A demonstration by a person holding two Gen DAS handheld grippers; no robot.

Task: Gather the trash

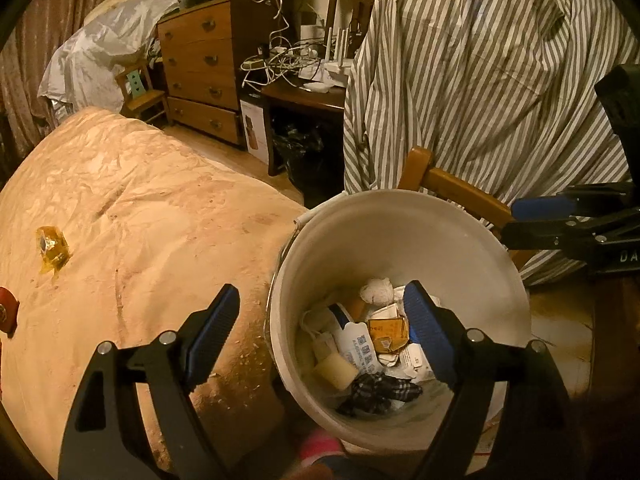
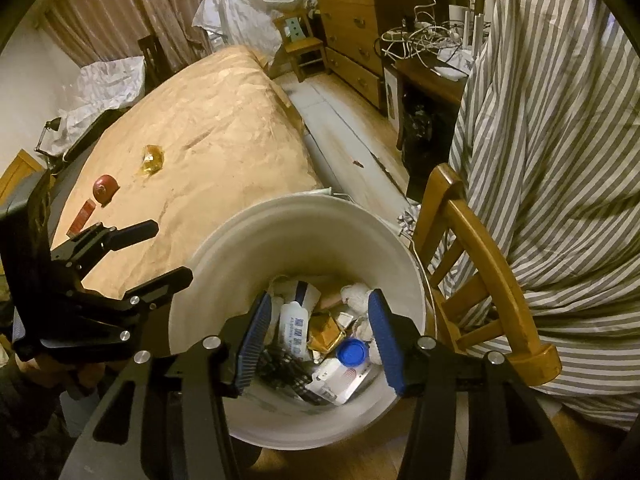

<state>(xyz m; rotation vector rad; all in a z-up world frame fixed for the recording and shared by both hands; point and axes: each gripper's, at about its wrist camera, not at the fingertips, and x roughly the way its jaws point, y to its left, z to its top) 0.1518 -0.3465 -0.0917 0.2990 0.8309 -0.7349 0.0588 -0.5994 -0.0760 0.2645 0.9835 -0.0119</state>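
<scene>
Above the white bucket (image 1: 400, 240) of trash beside the bed (image 1: 140, 200), left gripper (image 1: 324, 320) and right gripper (image 2: 316, 332) with jaws released and empty, yellow wrapper (image 1: 52, 250) and red object (image 2: 105, 188) lying far left on the bed, striped cloth (image 2: 560, 120) over a wooden chair (image 2: 492, 272) right.

bucket (image 2: 240, 256): 1 | wrappers on table (image 2: 224, 120): 3 | chairs: 2 | tongs: 2

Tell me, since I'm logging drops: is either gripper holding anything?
Nothing. The left gripper and right gripper both gape open above the bucket.
</scene>
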